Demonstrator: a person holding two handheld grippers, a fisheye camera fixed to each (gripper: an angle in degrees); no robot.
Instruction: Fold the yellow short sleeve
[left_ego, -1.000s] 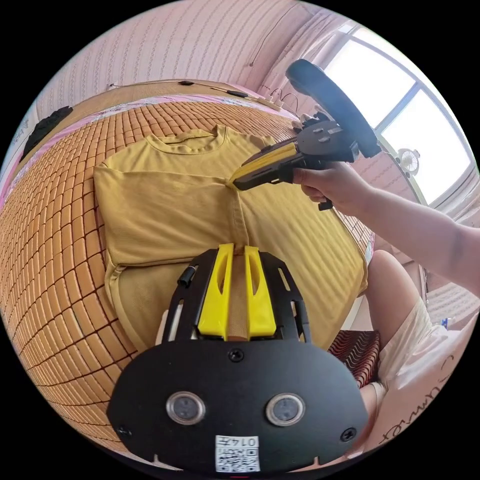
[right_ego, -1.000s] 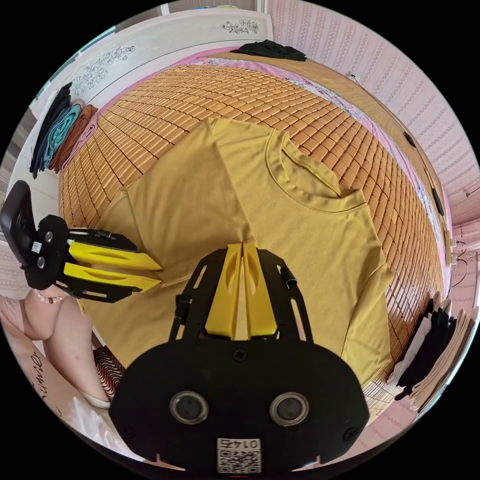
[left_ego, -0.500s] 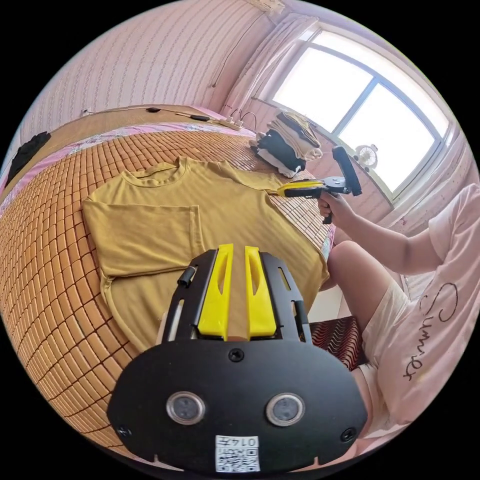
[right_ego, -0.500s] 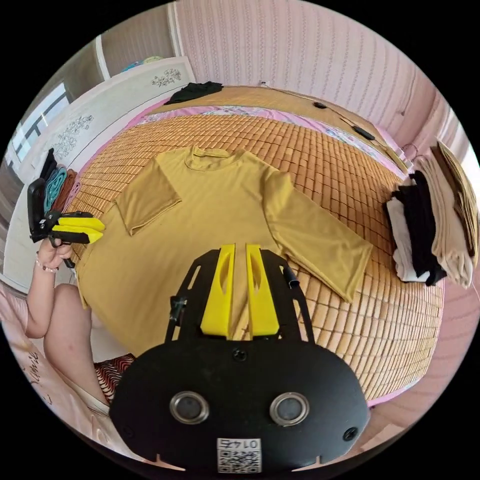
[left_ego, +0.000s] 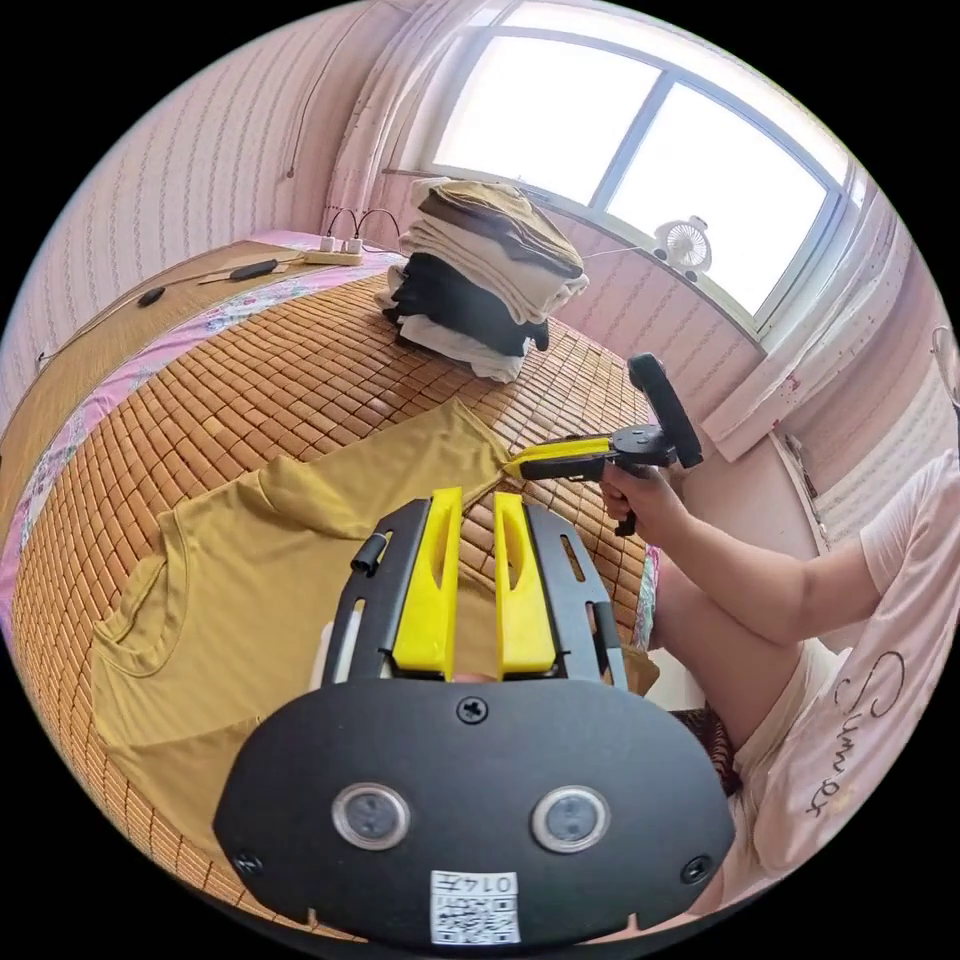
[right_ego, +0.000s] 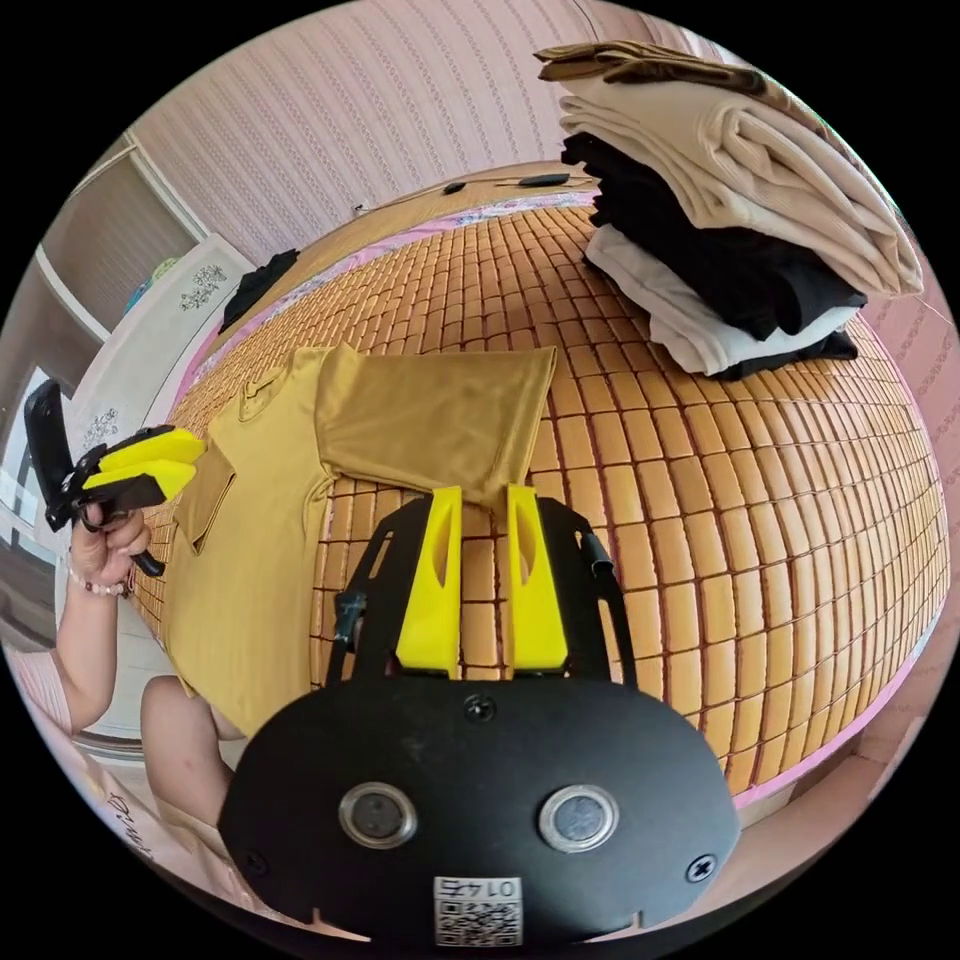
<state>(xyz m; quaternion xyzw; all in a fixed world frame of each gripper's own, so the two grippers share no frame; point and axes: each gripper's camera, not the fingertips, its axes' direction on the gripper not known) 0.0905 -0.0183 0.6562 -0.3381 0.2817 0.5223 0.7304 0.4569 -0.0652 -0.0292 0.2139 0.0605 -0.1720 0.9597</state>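
The yellow short-sleeve shirt (left_ego: 290, 570) lies flat on a bamboo mat (left_ego: 250, 380). In the right gripper view its body (right_ego: 260, 540) runs down the left, with one sleeve (right_ego: 205, 495) folded onto it. The other sleeve (right_ego: 430, 420) is spread out sideways. My right gripper (right_ego: 485, 492) is open, and that sleeve's hem corner sits at its tips. From the left gripper view the right gripper (left_ego: 512, 467) touches the sleeve end (left_ego: 440, 450). My left gripper (left_ego: 477, 497) is open and holds nothing. It hovers by the shirt's far side (right_ego: 195, 462).
A stack of folded clothes (right_ego: 740, 220) stands on the mat just beyond the spread sleeve. A power strip with cables (left_ego: 335, 255) lies at the mat's far edge. A black garment (right_ego: 255, 285) rests at the opposite end. The person's leg (left_ego: 720, 610) is at the bed's edge.
The right gripper let go of the sleeve it had laid on the shirt's body, opened, and crossed to the other sleeve's end. The left gripper drew back from the shirt.
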